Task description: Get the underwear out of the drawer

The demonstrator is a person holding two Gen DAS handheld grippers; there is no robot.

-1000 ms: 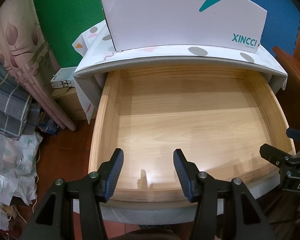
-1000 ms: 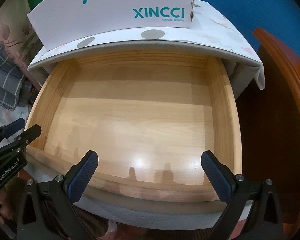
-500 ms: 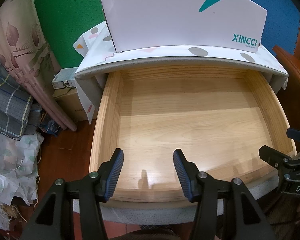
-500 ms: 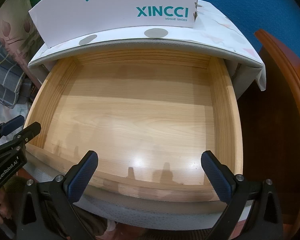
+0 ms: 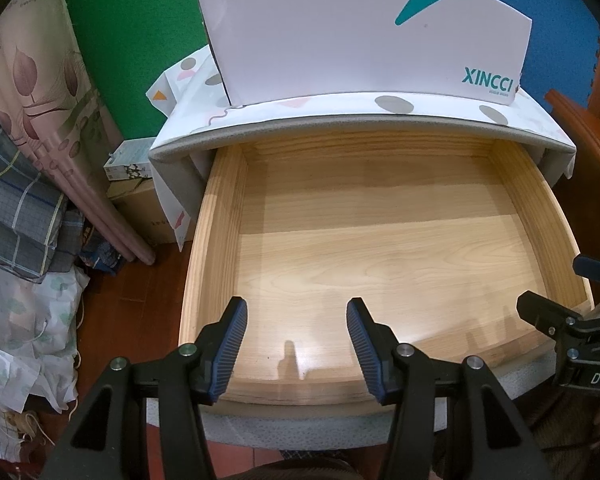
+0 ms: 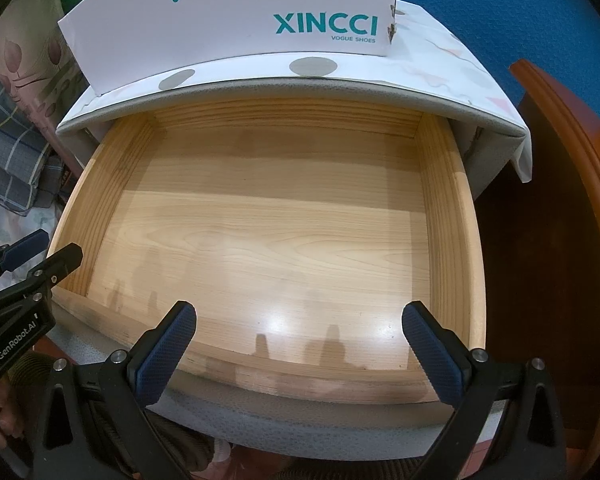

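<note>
A pale wooden drawer [image 5: 212, 216] [image 6: 452, 216] is pulled out of a small cabinet, and its floor shows bare wood with no underwear in sight. My left gripper [image 5: 297, 308] hovers over the drawer's front left part, its blue pads apart with nothing between them. Over the front right part hangs my right gripper [image 6: 299, 314], open wider and holding nothing. Each gripper also shows at the edge of the other's view: the right gripper [image 5: 556, 292] and the left gripper [image 6: 40, 248].
A white XINCCI shoe box [image 5: 364, 36] [image 6: 236, 20] stands on the cabinet's cloth-covered top [image 5: 340, 120]. Folded fabrics and plastic bags [image 5: 24, 220] pile up on the left floor. A cardboard box [image 5: 140, 208] sits beside the cabinet. Reddish wooden furniture [image 6: 568, 240] stands close on the right.
</note>
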